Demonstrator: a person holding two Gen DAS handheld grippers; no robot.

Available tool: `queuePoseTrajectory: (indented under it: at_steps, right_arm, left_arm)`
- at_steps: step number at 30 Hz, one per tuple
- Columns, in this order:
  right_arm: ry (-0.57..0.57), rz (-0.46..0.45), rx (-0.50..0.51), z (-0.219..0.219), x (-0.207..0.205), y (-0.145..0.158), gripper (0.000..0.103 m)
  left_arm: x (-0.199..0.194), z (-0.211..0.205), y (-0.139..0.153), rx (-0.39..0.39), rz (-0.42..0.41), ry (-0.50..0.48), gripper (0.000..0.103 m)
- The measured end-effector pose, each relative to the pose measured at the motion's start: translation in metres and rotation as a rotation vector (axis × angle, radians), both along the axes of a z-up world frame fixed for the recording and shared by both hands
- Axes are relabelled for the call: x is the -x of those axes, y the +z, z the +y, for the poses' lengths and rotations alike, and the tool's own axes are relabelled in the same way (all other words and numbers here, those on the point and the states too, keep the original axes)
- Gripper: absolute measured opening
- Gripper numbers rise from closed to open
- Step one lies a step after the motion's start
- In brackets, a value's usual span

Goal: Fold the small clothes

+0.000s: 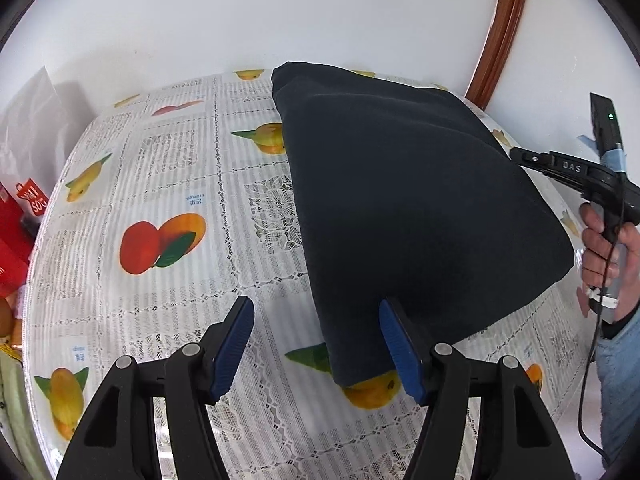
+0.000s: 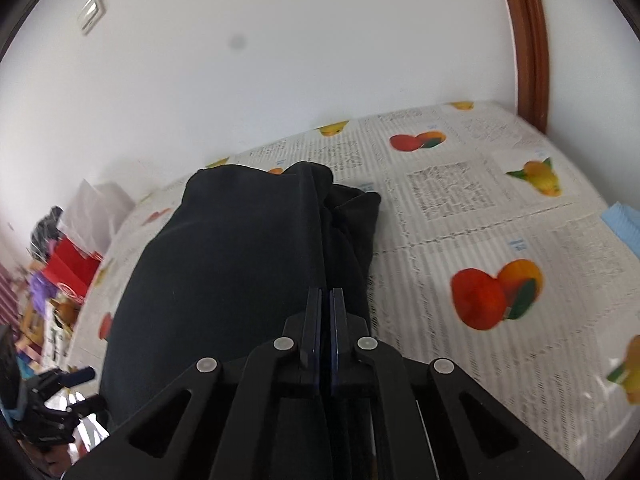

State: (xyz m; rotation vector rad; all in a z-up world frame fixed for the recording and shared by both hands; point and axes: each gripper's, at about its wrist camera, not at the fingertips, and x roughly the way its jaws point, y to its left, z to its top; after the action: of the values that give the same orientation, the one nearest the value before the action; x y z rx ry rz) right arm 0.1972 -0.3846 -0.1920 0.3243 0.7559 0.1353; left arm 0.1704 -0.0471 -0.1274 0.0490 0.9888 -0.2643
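Note:
A dark navy garment lies folded flat on the fruit-print tablecloth. My left gripper is open at the garment's near left corner, its right blue pad over the fabric and its left pad over the bare cloth. My right gripper is shut, its pads together above a fold ridge along the garment. I cannot tell whether any fabric is pinched. In the left wrist view the right gripper touches the garment's right edge, held by a hand.
The table stands against a white wall, with a brown wooden frame at the far right corner. Red bags and clutter sit off the table's left side. A light blue cloth lies at the table's right edge.

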Motion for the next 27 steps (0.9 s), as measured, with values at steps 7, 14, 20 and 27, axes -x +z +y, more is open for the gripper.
queuePoseTrajectory:
  at_steps: [7, 14, 20, 27]
  right_arm:
    - [-0.007, 0.006, 0.175, -0.006, 0.062, 0.008, 0.020]
    - [0.043, 0.036, 0.221, -0.013, 0.120, -0.008, 0.035]
    - [0.098, 0.058, 0.213, 0.003, 0.142, -0.032, 0.035]
    - [0.092, 0.049, 0.191, 0.024, 0.117, -0.047, 0.029]
  left_arm:
    - [0.013, -0.005, 0.002, -0.049, -0.022, 0.010, 0.063]
    - [0.036, 0.004, -0.007, -0.055, -0.009, 0.012, 0.063]
    - [0.042, 0.008, -0.023, -0.004, 0.030, 0.019, 0.055]
    - [0.027, -0.007, -0.022, 0.031, 0.017, 0.004, 0.032]
